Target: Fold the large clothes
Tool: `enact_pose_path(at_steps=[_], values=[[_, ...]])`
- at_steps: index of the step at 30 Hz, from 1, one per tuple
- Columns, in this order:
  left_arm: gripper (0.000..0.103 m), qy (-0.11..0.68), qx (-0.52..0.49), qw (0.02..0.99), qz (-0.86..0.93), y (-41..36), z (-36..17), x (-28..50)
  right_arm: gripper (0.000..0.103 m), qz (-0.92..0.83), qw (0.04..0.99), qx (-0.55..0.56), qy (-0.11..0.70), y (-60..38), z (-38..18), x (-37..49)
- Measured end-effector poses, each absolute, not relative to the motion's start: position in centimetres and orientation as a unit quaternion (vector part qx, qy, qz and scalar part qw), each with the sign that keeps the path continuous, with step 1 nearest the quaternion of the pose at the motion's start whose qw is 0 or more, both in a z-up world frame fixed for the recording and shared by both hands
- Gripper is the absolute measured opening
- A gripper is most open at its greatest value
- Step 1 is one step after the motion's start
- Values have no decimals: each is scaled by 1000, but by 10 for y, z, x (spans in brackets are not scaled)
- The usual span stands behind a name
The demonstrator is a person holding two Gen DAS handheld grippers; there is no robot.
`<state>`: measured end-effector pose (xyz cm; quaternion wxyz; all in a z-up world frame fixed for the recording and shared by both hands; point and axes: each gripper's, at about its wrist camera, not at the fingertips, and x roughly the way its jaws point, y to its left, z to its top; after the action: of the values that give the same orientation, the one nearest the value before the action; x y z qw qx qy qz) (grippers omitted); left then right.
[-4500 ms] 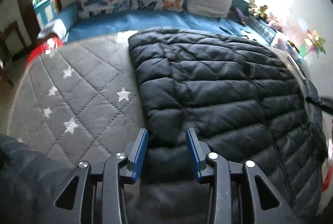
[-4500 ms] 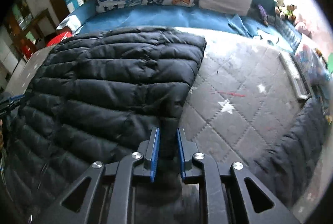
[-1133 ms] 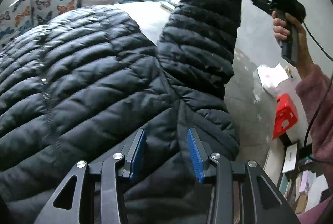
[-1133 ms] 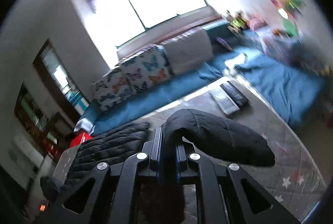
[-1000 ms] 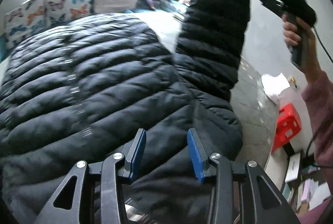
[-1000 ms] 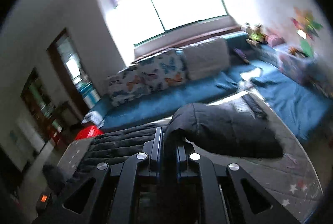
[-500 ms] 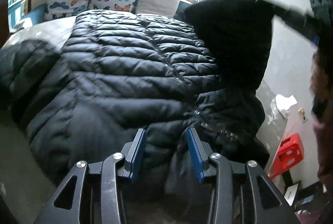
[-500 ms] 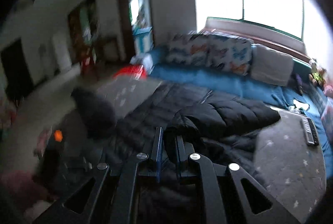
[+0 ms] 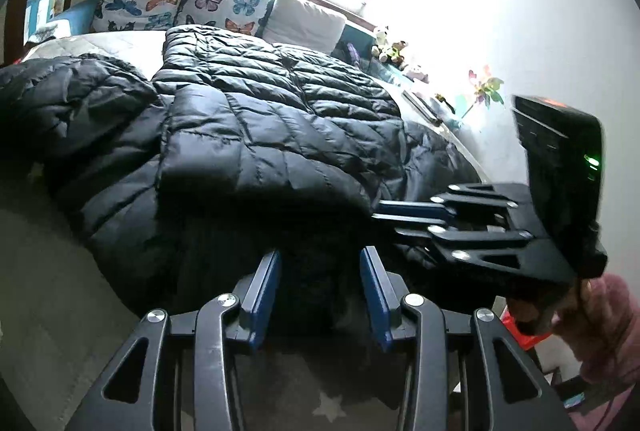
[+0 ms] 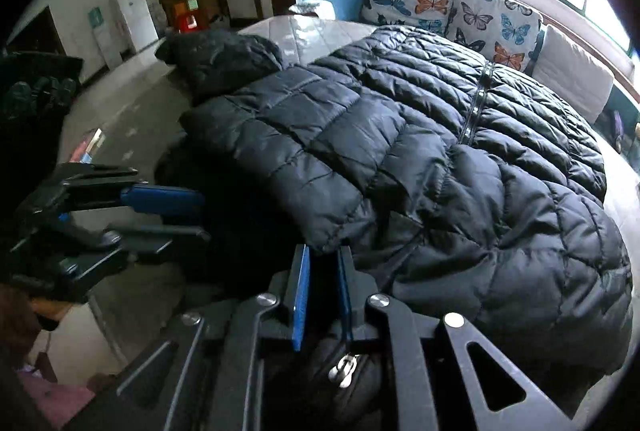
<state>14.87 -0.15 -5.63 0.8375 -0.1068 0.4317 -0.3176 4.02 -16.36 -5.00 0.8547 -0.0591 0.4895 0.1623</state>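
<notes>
– Jacket first: where is it?

– Black quilted puffer jacket (image 10: 500, 151), spread front-up on the grey star-print mat (image 9: 48, 291), zip (image 10: 476, 103) running towards the butterfly cushions (image 10: 432, 3). One sleeve (image 10: 288, 135) lies folded across the chest.

– And the tongs?

– Right gripper (image 10: 323, 251) is nearly closed on that sleeve's cuff, with its jaws just starting to part and the cuff between them. Left gripper (image 9: 319, 253) stands about a third open over the jacket's near edge. It grips nothing that I can see.

– How will the jacket handle?

– I'd guess light for its bulk, soft and springy. The padding will likely puff back up after each fold. The shell looks glossy, so it may slide out of a shallow pinch.

– So where should it be held?

– Probably at a cuff, the hem or a stitched seam, where the fabric is thin and flat. The fat baffles would squash and slip.

– Any bins or baskets?

– None I can make out. Nothing sits on the jacket, and it rests straight on the mat.
</notes>
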Motion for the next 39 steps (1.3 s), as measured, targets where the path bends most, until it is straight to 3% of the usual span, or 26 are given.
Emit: enact_pose_path(at_steps=[6, 11, 19, 24, 29, 34, 39], values=[[44, 434, -144, 837, -301, 10, -53, 162, 23, 185, 867, -14, 463, -184, -12, 28], [44, 436, -163, 837, -288, 14, -51, 179, 36, 113, 894, 25, 433, -237, 2, 42], [44, 434, -175, 846, -256, 11, -50, 204, 36, -5, 887, 128, 443, -354, -38, 64], [42, 448, -151, 853, -221, 7, -58, 212, 33, -25, 880, 92, 464, -353, -73, 62], [42, 448, -154, 858, -197, 19, -51, 213, 33, -34, 884, 66, 462, -349, -57, 57], [42, 398, -138, 894, -150, 39, -20, 205, 36, -32, 899, 39, 436, -343, -39, 69], [42, 360, -122, 906, -185, 28, 10, 197, 36, -39, 889, 57, 453, -348, -59, 87]])
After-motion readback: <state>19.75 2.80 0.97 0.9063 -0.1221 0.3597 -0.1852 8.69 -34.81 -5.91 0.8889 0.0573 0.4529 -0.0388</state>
